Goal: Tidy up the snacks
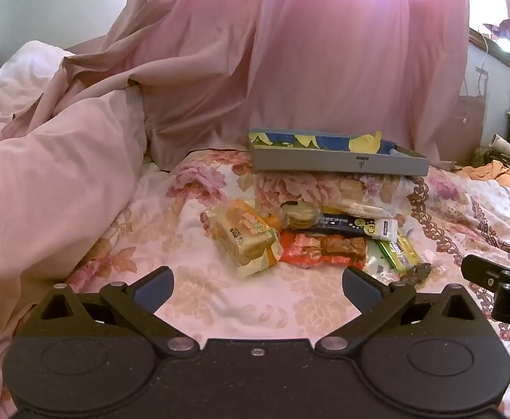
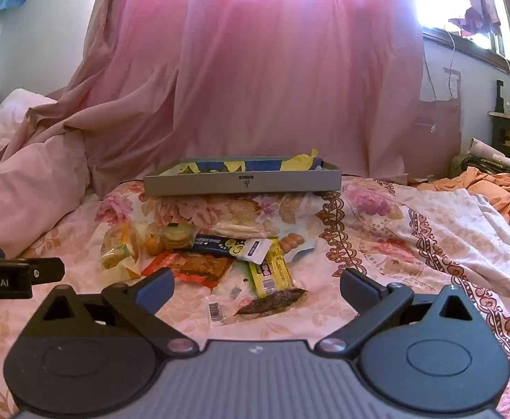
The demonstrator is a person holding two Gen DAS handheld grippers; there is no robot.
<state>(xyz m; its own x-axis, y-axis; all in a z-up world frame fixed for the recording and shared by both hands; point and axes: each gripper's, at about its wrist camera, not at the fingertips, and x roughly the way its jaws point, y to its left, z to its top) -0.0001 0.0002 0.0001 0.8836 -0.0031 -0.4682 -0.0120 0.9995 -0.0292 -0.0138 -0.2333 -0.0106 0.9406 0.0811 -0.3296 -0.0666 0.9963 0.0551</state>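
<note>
Daylight glowing through the pink curtain (image 2: pixel 290 70) ahead of me, blown-out glare at the window (image 2: pixel 464 7) upper right, soft pink cast, faint shadows on the bedspread (image 2: pixel 412 244), fisheye bending edges, dark corners.

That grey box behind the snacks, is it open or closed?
Open: the grey box has no lid, and its blue-and-yellow lining shows over the rim. Whether it holds snacks, cannot tell.

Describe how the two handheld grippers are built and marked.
The left gripper has a speckled black body, round pivot housings, silver rivets, black linkages and blue-padded jaws. The right gripper matches, except for a ribbed grey centre plate. White "Robot.AI" lettering marks the left one's side.
</note>
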